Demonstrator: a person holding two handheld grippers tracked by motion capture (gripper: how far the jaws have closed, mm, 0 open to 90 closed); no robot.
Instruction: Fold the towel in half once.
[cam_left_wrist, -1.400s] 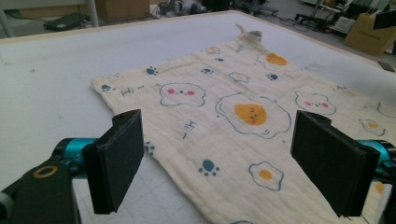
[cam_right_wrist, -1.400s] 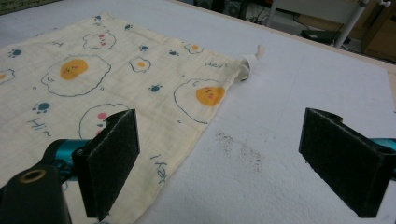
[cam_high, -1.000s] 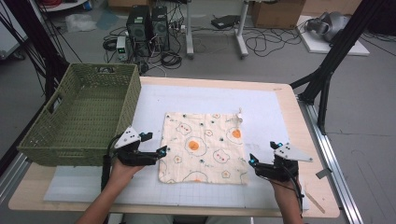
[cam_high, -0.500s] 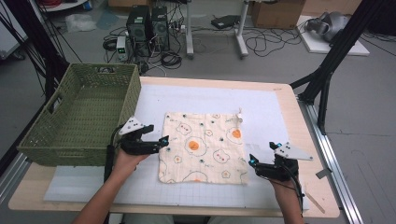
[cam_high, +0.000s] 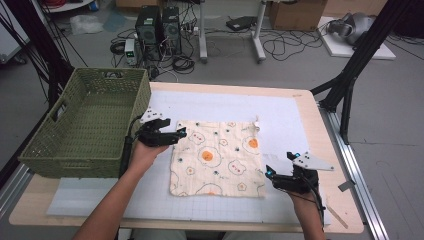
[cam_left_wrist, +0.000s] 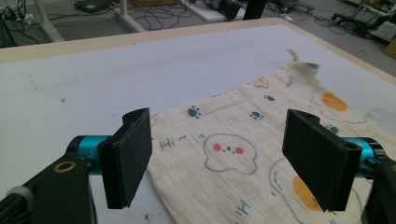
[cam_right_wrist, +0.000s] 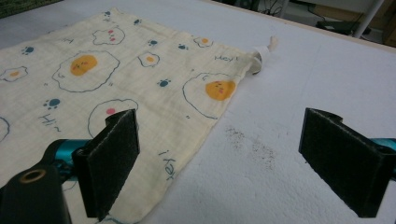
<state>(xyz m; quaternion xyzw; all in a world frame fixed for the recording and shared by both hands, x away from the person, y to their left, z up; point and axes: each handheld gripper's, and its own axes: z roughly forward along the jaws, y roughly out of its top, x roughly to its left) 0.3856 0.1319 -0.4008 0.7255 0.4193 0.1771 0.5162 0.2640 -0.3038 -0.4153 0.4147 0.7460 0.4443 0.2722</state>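
Since my left gripper (cam_high: 181, 133) sits wide open, closing a bit, straddling the cloth's (cam_high: 218, 157) far-left corner — it's nearest.

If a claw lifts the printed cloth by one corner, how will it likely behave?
The printed cloth lies flat and thin on the table, so it will probably drape limply. Its woven surface looks grippy rather than slippery. It likely weighs little.

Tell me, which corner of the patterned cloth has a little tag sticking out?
The far right corner of the cloth, farthest from the green basket. A small white tag pokes out there; the other three corners are plain.
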